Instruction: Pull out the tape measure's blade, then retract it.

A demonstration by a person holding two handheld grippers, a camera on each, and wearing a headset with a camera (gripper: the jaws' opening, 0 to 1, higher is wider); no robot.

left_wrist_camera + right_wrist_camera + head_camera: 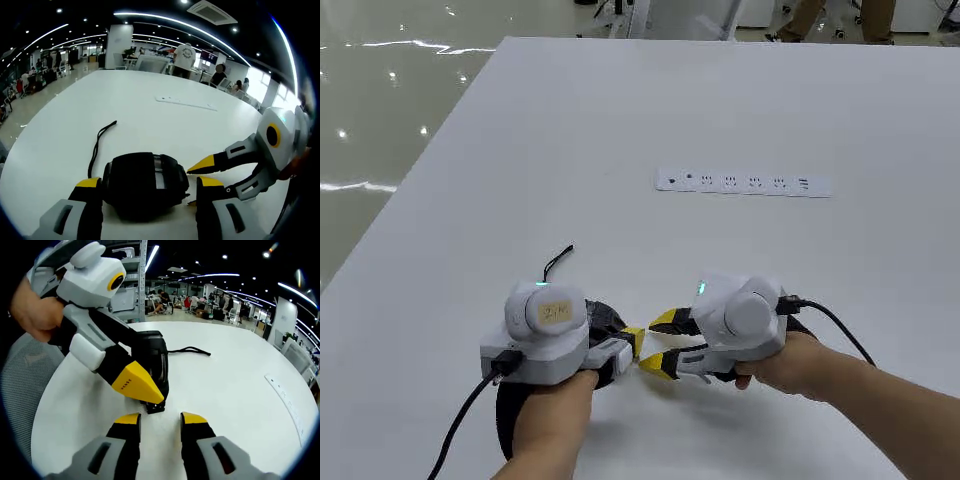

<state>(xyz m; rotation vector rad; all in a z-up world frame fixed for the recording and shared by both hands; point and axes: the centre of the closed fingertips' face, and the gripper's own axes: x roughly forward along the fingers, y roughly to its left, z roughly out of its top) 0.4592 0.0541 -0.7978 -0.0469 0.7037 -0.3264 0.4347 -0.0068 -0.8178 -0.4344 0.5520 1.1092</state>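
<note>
The black tape measure (pixel 142 185) lies on the white table (pixel 620 150), and my left gripper (pixel 150 182) is shut on its case, one jaw on each side. In the head view the case (pixel 607 318) peeks out beside the left gripper (pixel 620 337). Its black wrist strap (pixel 558 262) trails away across the table. My right gripper (pixel 160 419) is open, its yellow tips just short of the small blade hook (pixel 156 407) at the case's lower corner. The right gripper (pixel 660 343) faces the left one, tip to tip. No blade is drawn out.
A white power strip (pixel 743 183) lies flat further back on the table. The table's left edge (pixel 410 185) drops to a glossy floor. People and desks (pixel 186 55) stand far behind the table.
</note>
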